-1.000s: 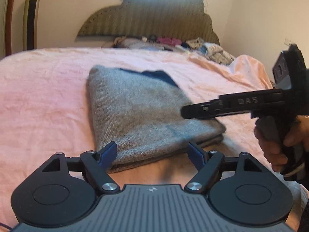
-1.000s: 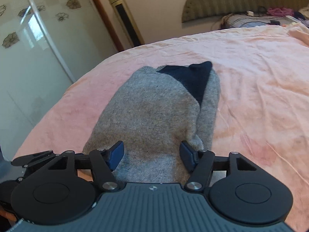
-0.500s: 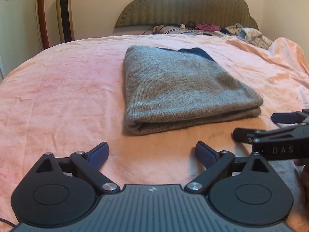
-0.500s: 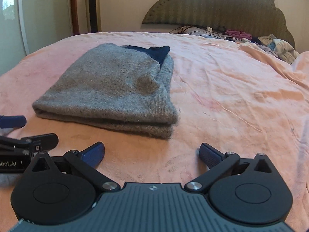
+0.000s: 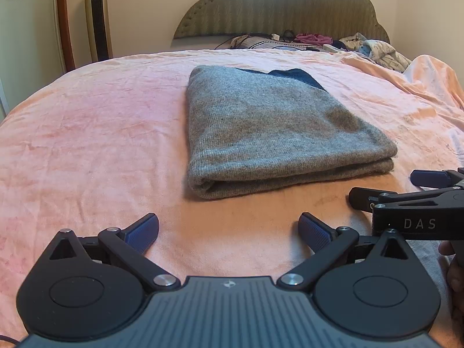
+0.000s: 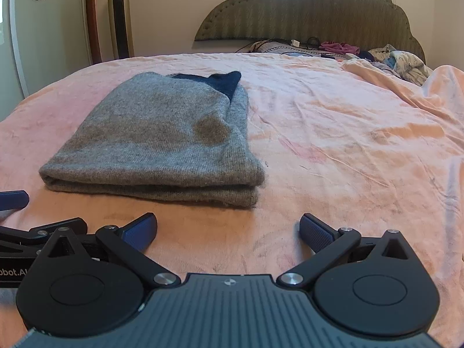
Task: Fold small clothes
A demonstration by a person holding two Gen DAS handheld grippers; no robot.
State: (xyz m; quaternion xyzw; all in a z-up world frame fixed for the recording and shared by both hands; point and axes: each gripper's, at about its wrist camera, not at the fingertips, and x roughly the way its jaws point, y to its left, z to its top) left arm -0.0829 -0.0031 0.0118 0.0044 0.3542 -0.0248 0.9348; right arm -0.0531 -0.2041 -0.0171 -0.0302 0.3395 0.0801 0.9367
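Folded sweater ahead of both my open hand-held grippers

The grey sweater point(image 5: 269, 133) lies folded on the pink bed point(image 5: 87, 133), long axis running away from me, apart from my left hand-held gripper point(image 5: 229, 232) and right hand-held gripper point(image 6: 229, 232); both gape empty. Its underside layers are hidden.

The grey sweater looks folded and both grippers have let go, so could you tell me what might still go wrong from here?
1. The grey sweater has its layers lying uneven at the near right corner, so a nudge may slide them apart.
2. The left gripper and right gripper hang open, close together, and could knock each other.
3. The pink blanket is wrinkled, so dragging it may shift the fold.
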